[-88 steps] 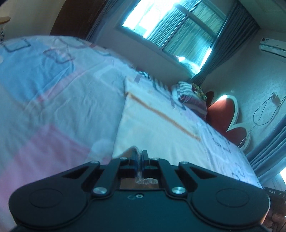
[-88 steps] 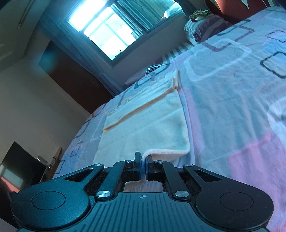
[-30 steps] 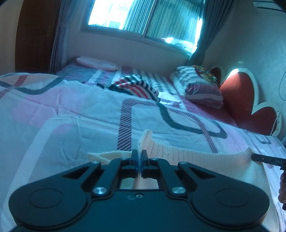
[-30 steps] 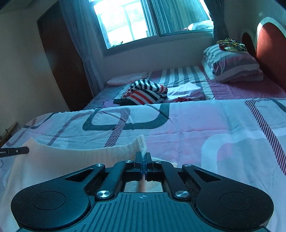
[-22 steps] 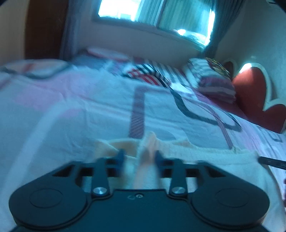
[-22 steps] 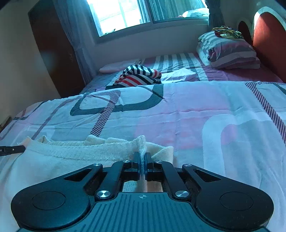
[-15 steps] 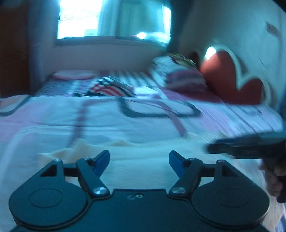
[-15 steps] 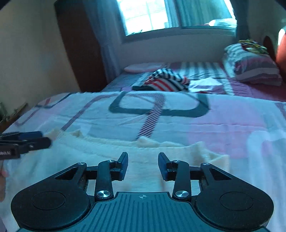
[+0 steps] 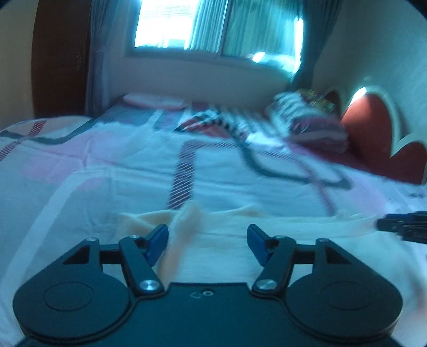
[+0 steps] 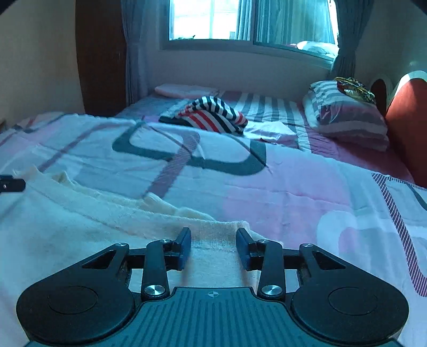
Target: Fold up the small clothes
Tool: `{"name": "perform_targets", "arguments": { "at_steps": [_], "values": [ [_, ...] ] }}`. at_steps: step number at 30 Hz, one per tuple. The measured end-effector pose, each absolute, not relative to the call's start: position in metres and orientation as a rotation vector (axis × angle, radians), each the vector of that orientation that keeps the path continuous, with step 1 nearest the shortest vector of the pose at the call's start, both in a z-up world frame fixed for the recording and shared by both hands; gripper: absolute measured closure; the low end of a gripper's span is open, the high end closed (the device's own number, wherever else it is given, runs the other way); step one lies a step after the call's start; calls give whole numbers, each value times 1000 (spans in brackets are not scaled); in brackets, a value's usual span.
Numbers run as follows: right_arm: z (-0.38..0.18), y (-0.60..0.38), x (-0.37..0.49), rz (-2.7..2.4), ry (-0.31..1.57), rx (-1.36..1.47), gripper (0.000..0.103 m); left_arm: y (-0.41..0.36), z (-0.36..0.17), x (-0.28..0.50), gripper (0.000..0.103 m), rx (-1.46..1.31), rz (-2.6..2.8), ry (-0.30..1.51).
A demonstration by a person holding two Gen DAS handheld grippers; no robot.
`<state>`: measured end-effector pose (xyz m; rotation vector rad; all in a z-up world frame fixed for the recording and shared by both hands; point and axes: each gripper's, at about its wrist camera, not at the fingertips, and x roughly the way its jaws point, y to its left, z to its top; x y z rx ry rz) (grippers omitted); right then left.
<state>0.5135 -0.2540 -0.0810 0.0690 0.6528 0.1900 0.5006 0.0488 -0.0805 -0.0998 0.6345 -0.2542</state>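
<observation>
Garment: cream knit [image 10: 80,235] lies doubled on bed [image 10: 293,192], far edge rumpled.
Left tool [image 9: 207,241]: wide, just released.
Right tool [image 10: 213,247]: narrower gap, empty, just opened.
Remaining: further folds, likely.

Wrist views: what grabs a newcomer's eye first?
The cream garment spread on the near part of the patterned bedcover, with both grippers' fingers open just above it: left gripper, right gripper. Farther back, a red, white and dark striped garment lies heaped below the bright window.
</observation>
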Motion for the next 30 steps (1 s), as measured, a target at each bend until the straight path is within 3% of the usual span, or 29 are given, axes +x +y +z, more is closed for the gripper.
{"name": "perform_targets", "arguments": {
  "at_steps": [7,11,17,19,24,30],
  "values": [
    [-97,-187,483,357,708,-38,65,-20,-100,475,32,28,-369,718],
    [-84,-201,476,283,721,39,65,-10,-90,462,35,22,-347,696],
    [-95,-189,454,314,736,3,65,-20,-102,437,28,110,-350,692],
    [-87,-193,449,262,738,21,65,-11,-94,433,33,57,-313,700],
    [-65,-191,395,319,705,76,65,8,-70,387,30,-38,-306,656],
    [-73,-162,334,344,725,69,65,-2,-80,336,30,-15,-303,709]
  ]
}}
